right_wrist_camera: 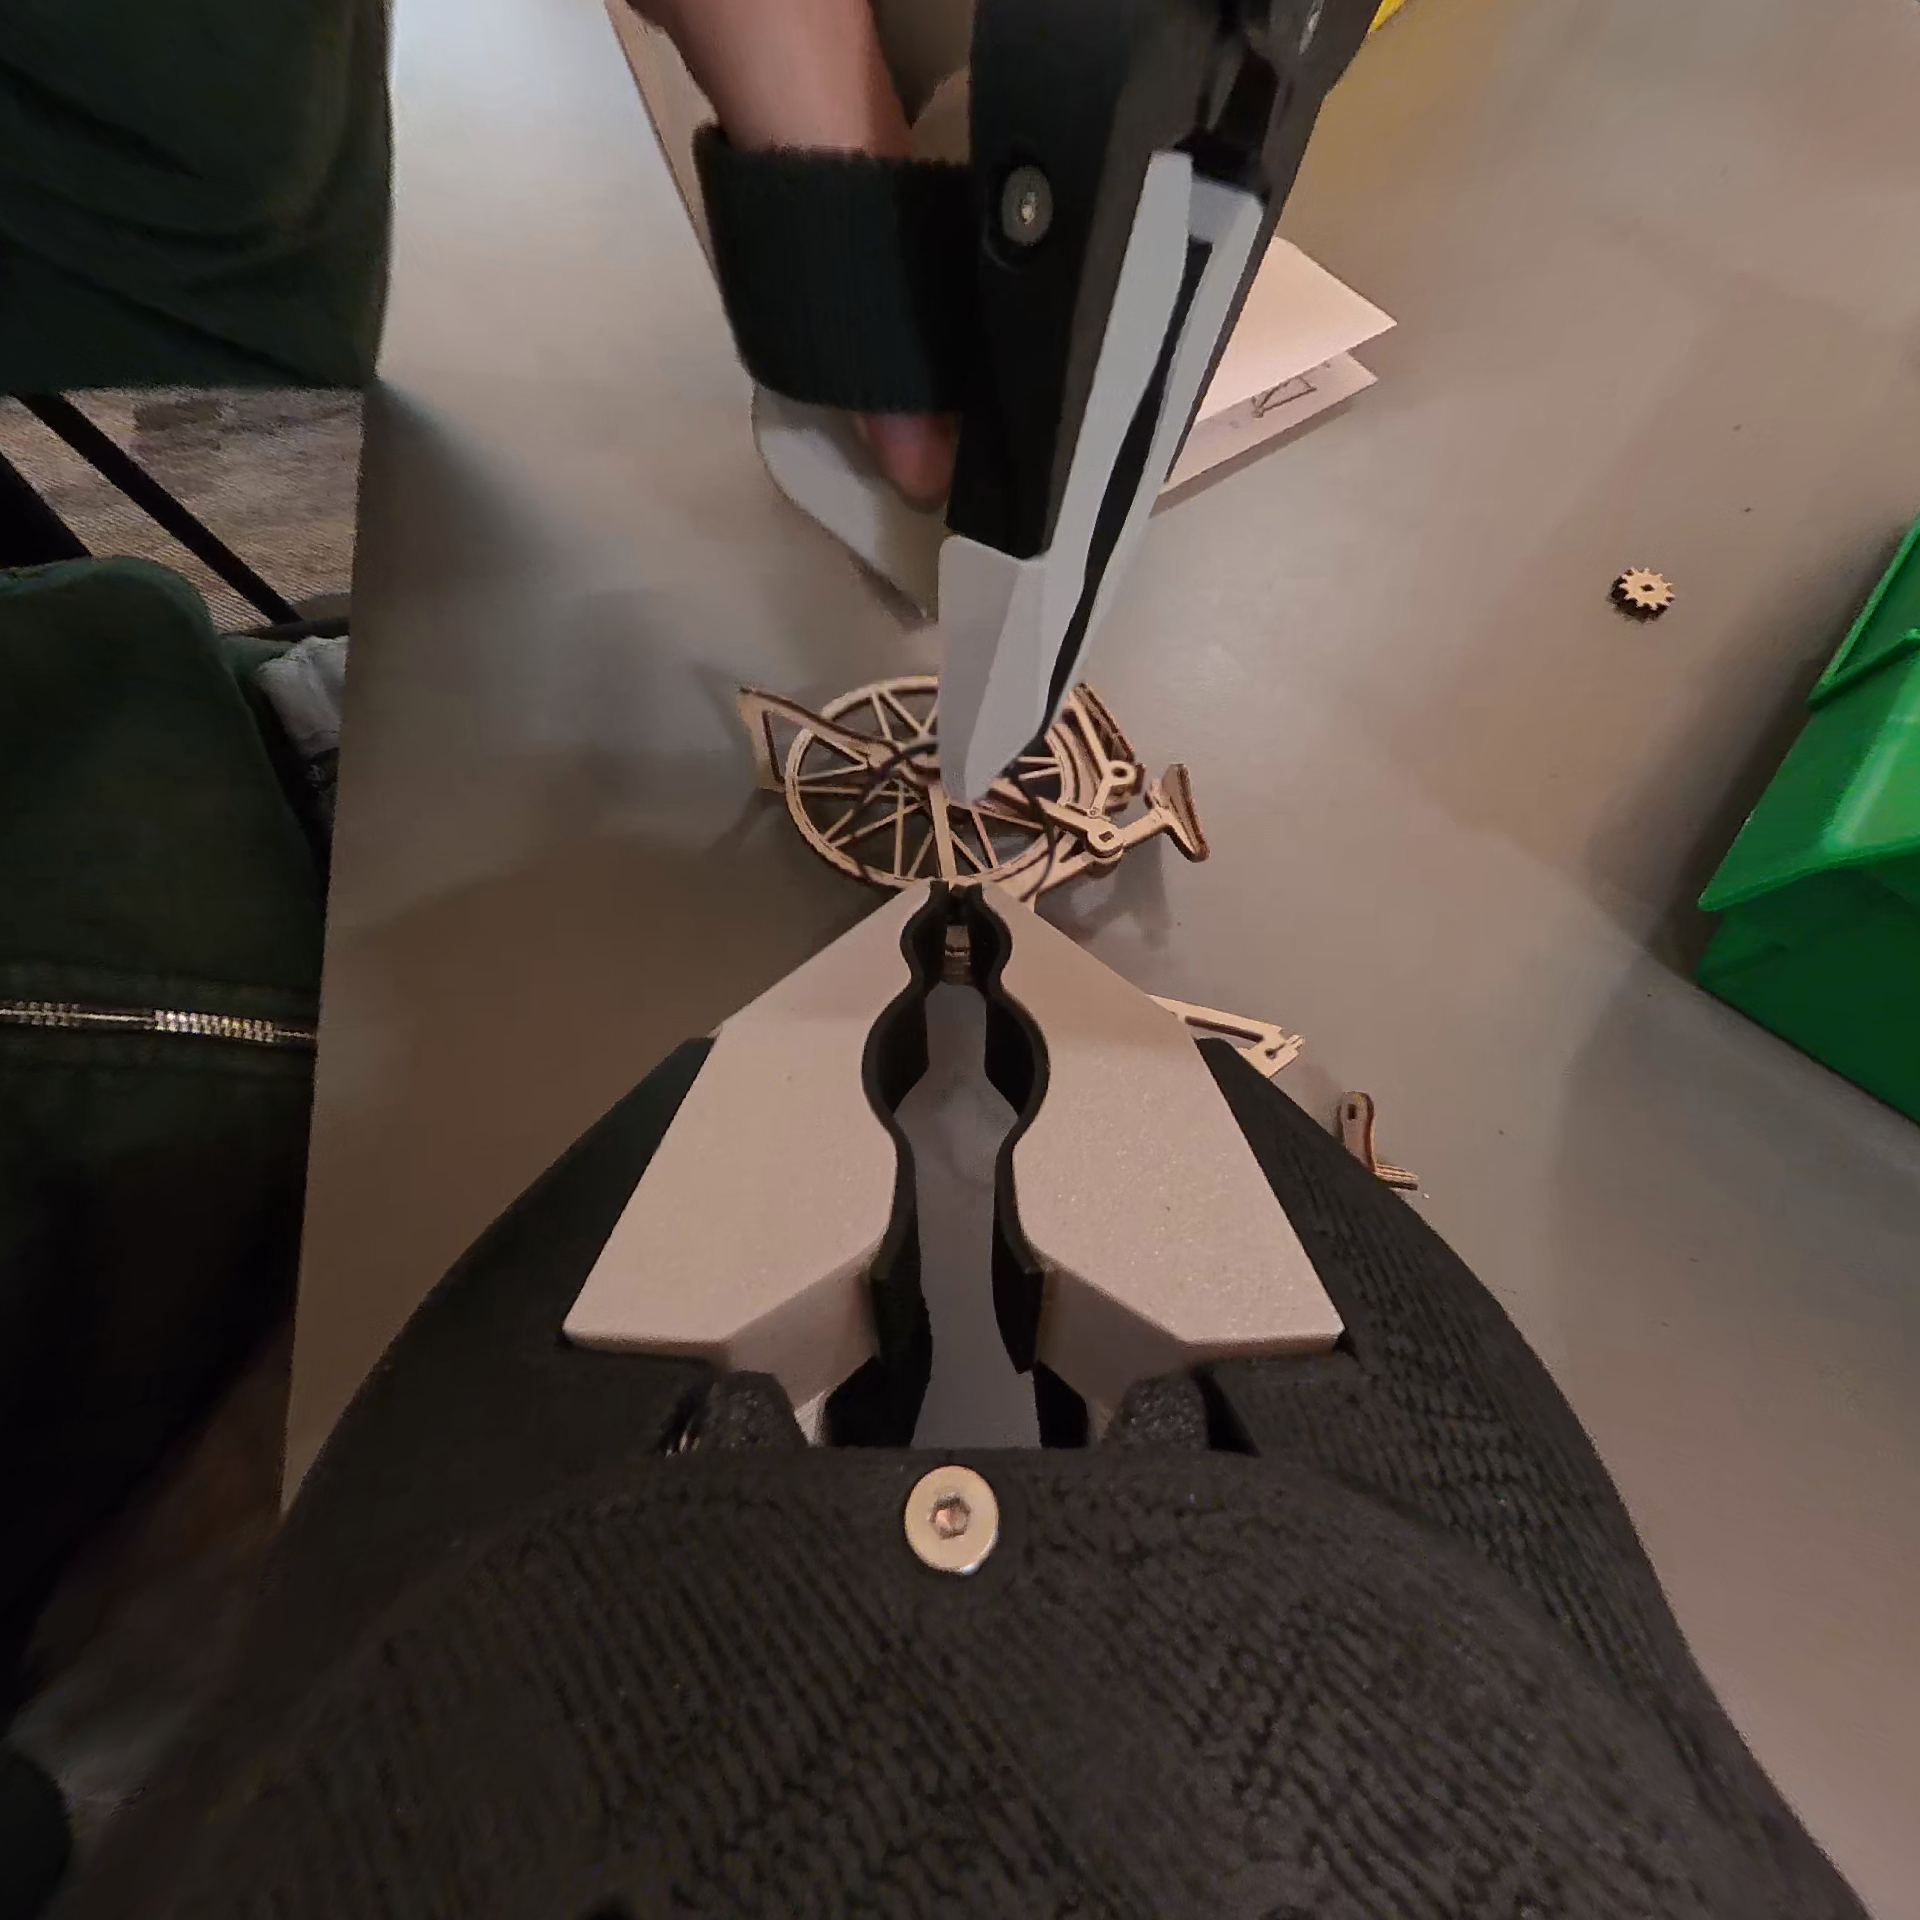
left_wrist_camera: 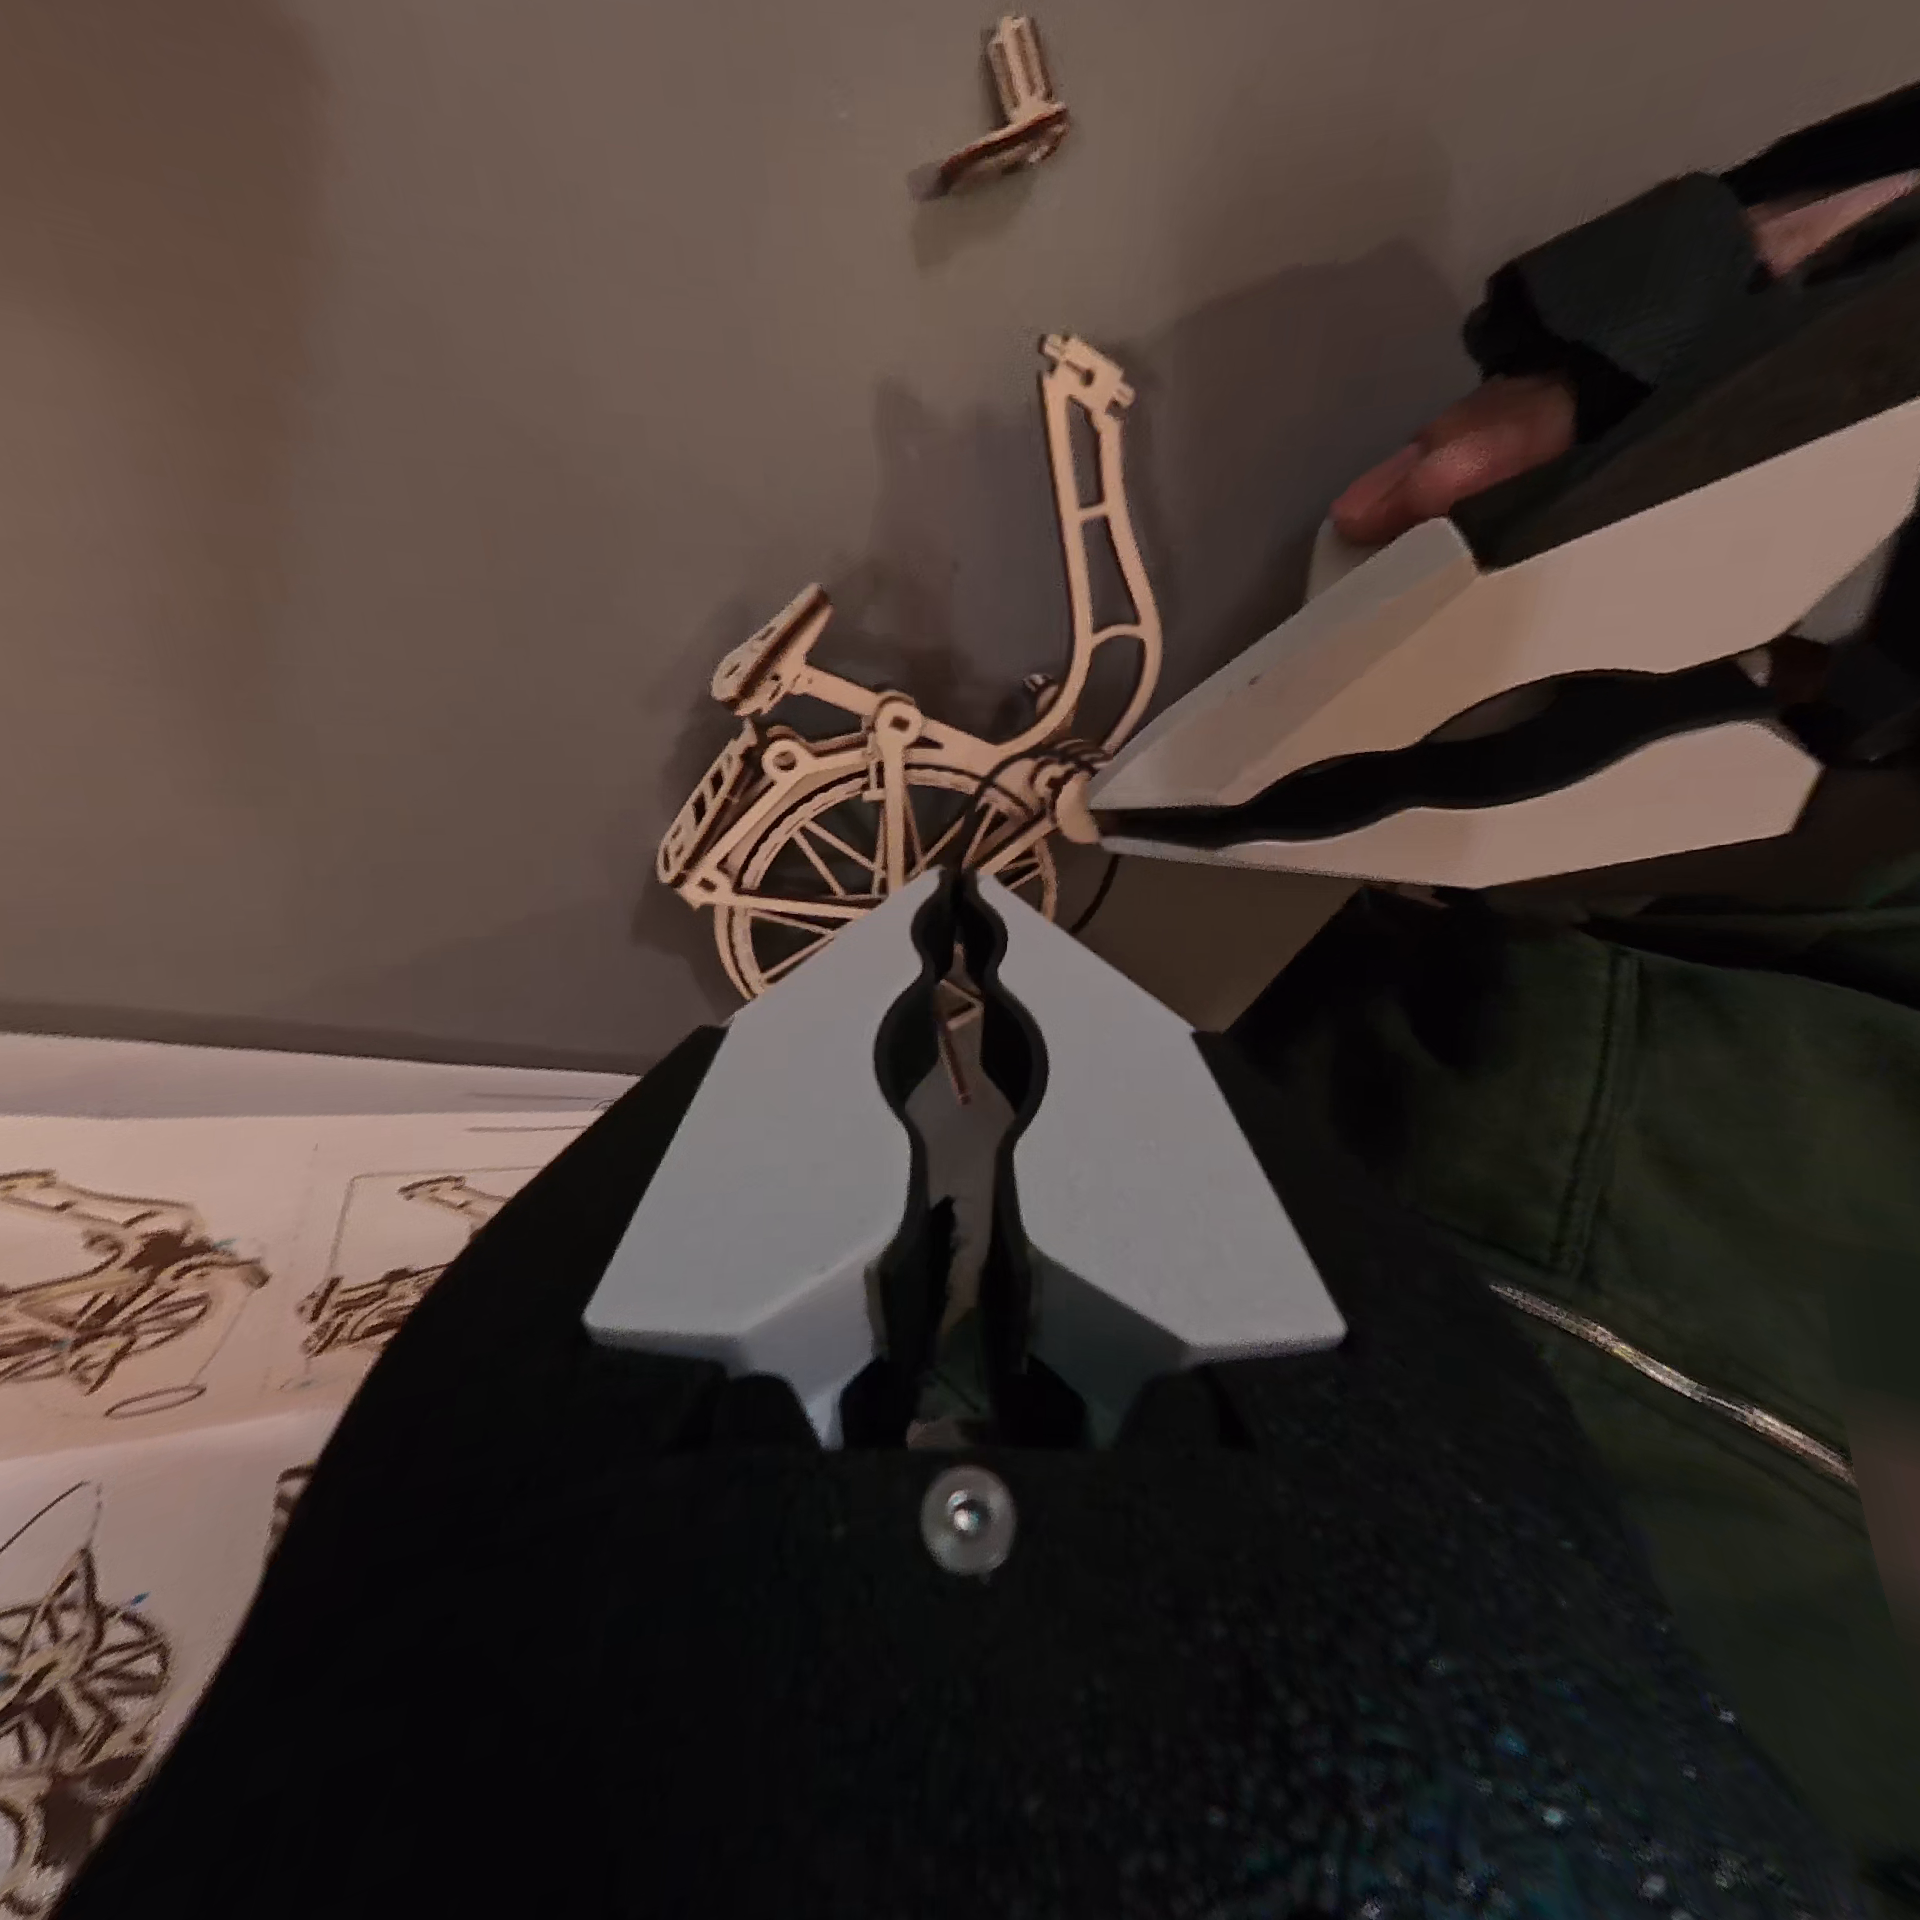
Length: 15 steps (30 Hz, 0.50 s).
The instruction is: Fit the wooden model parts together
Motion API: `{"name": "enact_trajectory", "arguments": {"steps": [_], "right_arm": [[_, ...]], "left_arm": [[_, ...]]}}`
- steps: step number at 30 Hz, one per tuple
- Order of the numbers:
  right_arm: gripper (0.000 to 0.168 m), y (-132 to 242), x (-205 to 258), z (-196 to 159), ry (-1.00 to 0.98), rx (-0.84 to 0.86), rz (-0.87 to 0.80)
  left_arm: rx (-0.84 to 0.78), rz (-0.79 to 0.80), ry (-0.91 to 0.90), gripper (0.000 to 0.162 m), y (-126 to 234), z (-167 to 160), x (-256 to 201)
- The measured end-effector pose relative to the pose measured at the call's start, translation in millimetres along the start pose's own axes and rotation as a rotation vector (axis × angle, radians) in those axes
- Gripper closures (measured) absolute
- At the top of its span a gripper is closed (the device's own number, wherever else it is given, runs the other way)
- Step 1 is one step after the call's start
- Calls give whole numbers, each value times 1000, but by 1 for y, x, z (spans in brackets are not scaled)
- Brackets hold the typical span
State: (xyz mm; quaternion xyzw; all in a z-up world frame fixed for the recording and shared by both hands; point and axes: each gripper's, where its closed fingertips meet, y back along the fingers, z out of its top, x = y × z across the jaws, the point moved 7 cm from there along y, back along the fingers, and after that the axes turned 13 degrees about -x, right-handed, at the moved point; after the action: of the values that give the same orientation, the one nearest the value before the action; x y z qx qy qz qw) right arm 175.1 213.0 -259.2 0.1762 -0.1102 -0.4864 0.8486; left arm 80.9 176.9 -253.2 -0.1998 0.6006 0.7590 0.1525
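While the wooden bicycle model (left_wrist_camera: 894,790) lies on the grey table (left_wrist_camera: 416,520), the left gripper (left_wrist_camera: 951,894) pinches a thin wooden piece at the wheel's rim. The right gripper (right_wrist_camera: 951,902) is pressed together on a small part by the wheel hub. A loose gear (right_wrist_camera: 1642,594), a bracket piece (left_wrist_camera: 1013,114) and a green bin (right_wrist_camera: 1829,862) sit apart.

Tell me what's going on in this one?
A person with tongs in each hand is assembling a wooden bicycle model on a grey table. The left tongs are shut on a thin piece at the model's wheel; the right tongs pinch the frame near the hub. A small angled part and a loose gear lie unused.
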Motion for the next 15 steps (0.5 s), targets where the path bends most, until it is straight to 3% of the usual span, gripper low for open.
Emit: {"name": "enact_trajectory", "arguments": {"steps": [7, 15], "right_arm": [[167, 21, -10, 9, -62, -141, -6], [168, 20, -10, 2, -59, -138, 25]], "left_arm": [[-30, -86, 4, 162, -1, 4, -9], [-14, -51, -7, 162, -8, 6, -9]]}}
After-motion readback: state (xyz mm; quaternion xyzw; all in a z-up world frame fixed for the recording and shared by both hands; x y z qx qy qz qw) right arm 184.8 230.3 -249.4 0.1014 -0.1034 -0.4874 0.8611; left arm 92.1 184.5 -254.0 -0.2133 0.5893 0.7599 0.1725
